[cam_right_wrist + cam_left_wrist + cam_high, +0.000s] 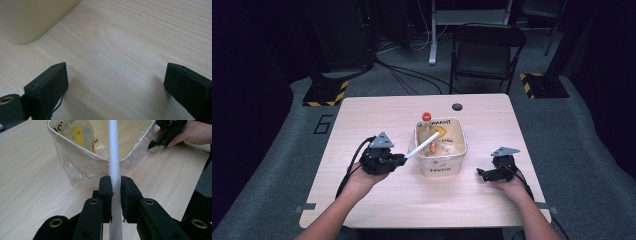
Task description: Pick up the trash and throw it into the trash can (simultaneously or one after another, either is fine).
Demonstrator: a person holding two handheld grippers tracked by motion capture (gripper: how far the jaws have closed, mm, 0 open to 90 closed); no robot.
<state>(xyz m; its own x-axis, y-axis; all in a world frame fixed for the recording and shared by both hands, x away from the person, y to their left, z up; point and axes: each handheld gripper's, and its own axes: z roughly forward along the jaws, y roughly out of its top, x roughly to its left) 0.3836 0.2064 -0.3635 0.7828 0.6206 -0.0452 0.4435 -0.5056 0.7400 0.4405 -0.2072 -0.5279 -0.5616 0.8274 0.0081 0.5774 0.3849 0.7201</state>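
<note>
White rod [424, 145]: clamped at its near end by the left tool, angled up and forward, far end reaching over the tub rim into the tub interior; seen in the left gripper view [114, 157] running straight up between the two pads.
Left tool [401, 160]: jaws narrowed tight on the white rod, both pads pressed on its sides; held in the person's left hand [362, 180], just left of the tub, low over the worktop.
Right tool [482, 174]: jaws spread wide, nothing between them; bare wood grain seen between the pads in the right gripper view; held in the right hand [509, 186], right of the tub and apart from it, down at the worktop.
Tub [460, 150]: square, pale, lined with a clear plastic bag; placed at mid worktop between the two tools; handwriting seen on the front wall and on the inner back wall; small orange bits and a yellow shape lying inside.
Orange-capped bottle [426, 117]: upright, just behind the tub's far left corner.
Worktop [377, 115]: light wood, dark round hole [457, 106] near the far edge.
Background: black folding chair [486, 50] on grey floor beyond the worktop.
</note>
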